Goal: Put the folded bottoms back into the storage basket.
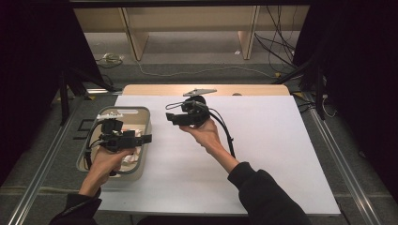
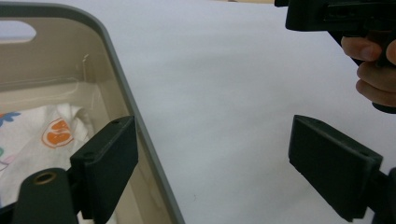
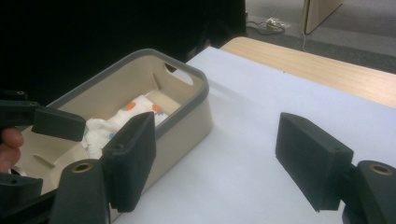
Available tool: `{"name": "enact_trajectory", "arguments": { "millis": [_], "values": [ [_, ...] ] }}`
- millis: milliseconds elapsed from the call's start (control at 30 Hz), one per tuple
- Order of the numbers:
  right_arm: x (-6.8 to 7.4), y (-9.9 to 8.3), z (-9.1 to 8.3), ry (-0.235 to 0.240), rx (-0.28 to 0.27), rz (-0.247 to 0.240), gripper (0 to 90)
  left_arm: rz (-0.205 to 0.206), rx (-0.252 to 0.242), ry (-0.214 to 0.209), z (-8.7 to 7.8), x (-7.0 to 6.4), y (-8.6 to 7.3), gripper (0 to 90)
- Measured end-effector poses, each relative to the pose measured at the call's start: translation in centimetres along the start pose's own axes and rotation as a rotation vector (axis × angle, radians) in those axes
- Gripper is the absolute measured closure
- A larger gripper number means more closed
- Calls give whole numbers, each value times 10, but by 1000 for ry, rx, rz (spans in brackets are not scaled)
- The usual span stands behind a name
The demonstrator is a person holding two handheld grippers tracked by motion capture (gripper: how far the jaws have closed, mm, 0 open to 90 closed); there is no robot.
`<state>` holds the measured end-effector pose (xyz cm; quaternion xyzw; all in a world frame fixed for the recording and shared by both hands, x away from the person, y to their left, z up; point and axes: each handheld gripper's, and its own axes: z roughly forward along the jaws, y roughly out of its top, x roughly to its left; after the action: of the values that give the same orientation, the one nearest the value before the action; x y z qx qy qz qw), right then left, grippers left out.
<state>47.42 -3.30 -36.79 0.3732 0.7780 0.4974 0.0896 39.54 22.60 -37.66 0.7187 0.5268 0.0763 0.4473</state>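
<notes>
A beige bin with a grey rim (image 1: 126, 174) stands at the table's left and holds a white cloth (image 1: 132, 157) printed in orange and blue. My left gripper (image 1: 146, 138) hovers over the bin's right rim, open and empty, pointing right. In the left gripper view, the left gripper (image 2: 215, 163) has one jaw over the bin (image 2: 140, 135) and cloth (image 2: 56, 133), the other over the white sheet. My right gripper (image 1: 169, 117) is held above the sheet just right of the bin, pointing left. The right gripper (image 3: 217, 158) is open and empty, facing the bin (image 3: 187, 100) and cloth (image 3: 135, 109).
A white sheet (image 1: 263, 150) covers the table, with a wooden edge (image 1: 253, 89) at the back. Metal rails run along both sides on the floor, and cables (image 1: 197, 71) lie behind. The other hand's gripper (image 2: 336, 16) is close by at the upper right.
</notes>
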Motion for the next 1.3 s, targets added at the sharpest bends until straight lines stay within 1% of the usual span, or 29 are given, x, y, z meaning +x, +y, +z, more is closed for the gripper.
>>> {"name": "enact_trajectory", "arguments": {
  "millis": [67,133,233,333,467,567,633,700,733,767,833,867,900,1000,1067,1167,1200,1233,1300],
  "values": [
    [-2,-1,-4,1,-9,6,301,2,-5,-15,2,-4,-1,159],
    [-4,-3,-8,-4,-11,5,300,23,1,-22,4,-8,-2,159],
    [-6,-7,-14,-4,-18,0,301,34,-3,-33,7,-15,-2,159],
    [-7,-12,-19,-8,-18,-10,301,60,1,-37,11,-21,-4,159],
    [-10,-18,-27,-12,-34,-12,301,63,-7,-54,14,-26,-6,159],
    [-11,-23,-32,-12,-43,-8,300,76,-14,-71,16,-31,-7,159],
    [-11,-25,-37,-13,-53,-15,300,83,-20,-82,16,-34,-9,159],
    [-11,-28,-44,-14,-71,-24,301,98,-23,-86,16,-38,-9,158],
    [-11,-30,-48,-15,-84,-25,301,101,-31,-90,16,-39,-9,157],
    [-12,-33,-52,-14,-95,-20,301,96,-37,-94,17,-39,-9,157],
    [-15,-35,-56,-11,-92,-10,301,98,-39,-99,18,-41,-11,157],
    [-16,-36,-58,-10,-91,-4,301,111,-33,-92,18,-42,-12,158],
    [-17,-38,-59,-13,-95,3,301,112,-33,-90,18,-43,-12,158],
    [-19,-40,-63,-22,-94,-3,301,112,-35,-97,20,-43,-14,158],
    [-21,-41,-66,-25,-101,0,301,119,-35,-94,20,-44,-15,158],
    [-23,-42,-70,-27,-113,9,301,119,-45,-105,21,-45,-17,157],
    [-23,-42,-71,-26,-114,11,301,118,-43,-104,22,-46,-18,158],
    [-24,-41,-73,-27,-118,13,301,126,-41,-103,22,-47,-18,157],
    [-24,-41,-76,-27,-127,18,301,125,-46,-110,22,-48,-18,157]
  ]
}}
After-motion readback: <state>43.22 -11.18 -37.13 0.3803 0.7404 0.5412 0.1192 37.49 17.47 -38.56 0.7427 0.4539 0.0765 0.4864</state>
